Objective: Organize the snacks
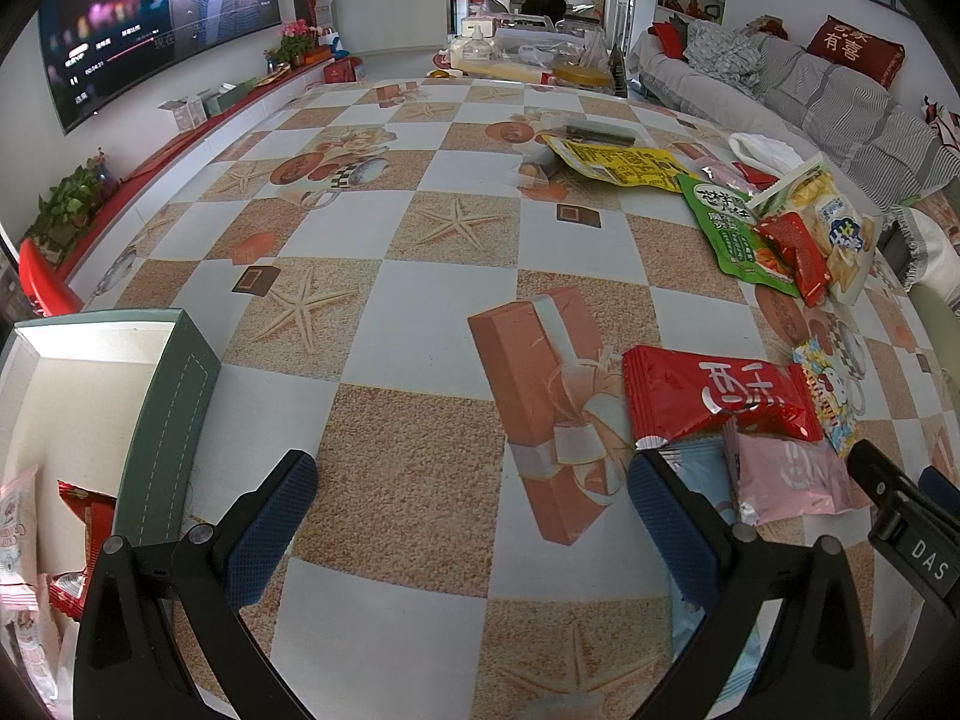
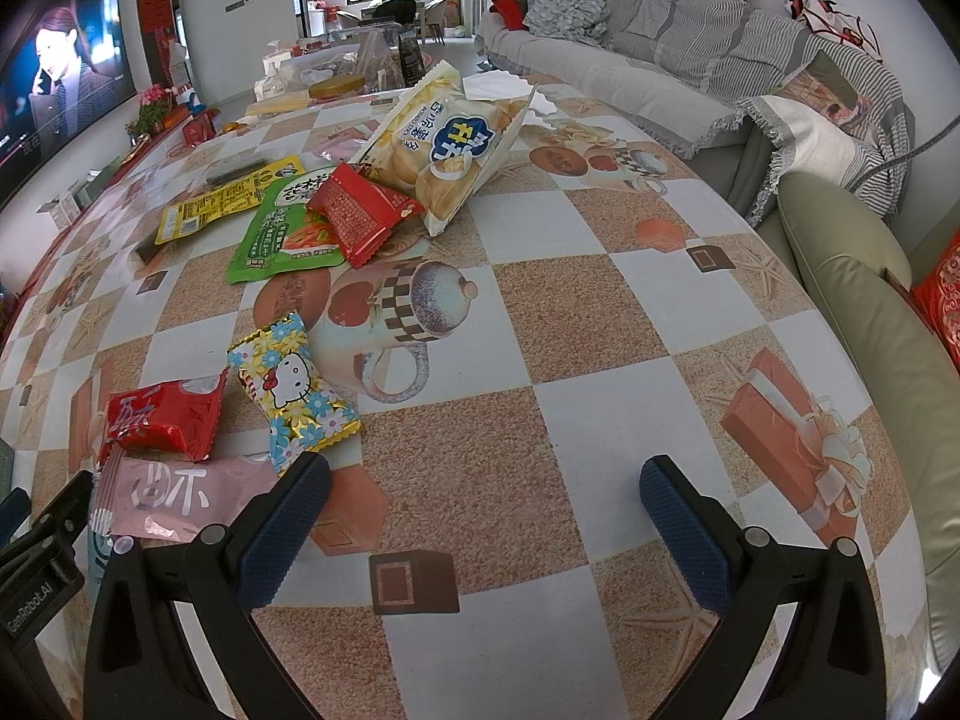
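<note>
My left gripper [image 1: 474, 504] is open and empty above the patterned tablecloth. A green box [image 1: 162, 420] stands at its left with pink and red snack packets [image 1: 84, 540] inside. A red packet [image 1: 714, 396], a pink packet [image 1: 792, 480] and a light blue packet [image 1: 702, 474] lie by its right finger. My right gripper [image 2: 486, 510] is open and empty. At its left lie a Hello Kitty packet [image 2: 294, 390], the red packet [image 2: 162, 420] and the pink packet [image 2: 174, 495]. Farther back is a pile: a green bag [image 2: 282, 234], a red packet [image 2: 360, 210], a yellow-white bag [image 2: 450, 144] and a yellow bag [image 2: 222, 198].
The table [image 2: 600, 330] borders a green armchair [image 2: 870, 324] and a grey striped sofa [image 2: 690, 48] on the right. Bottles and containers [image 1: 522, 54] crowd the far end. A TV [image 1: 150, 18] hangs on the left wall above a red-topped shelf [image 1: 180, 138].
</note>
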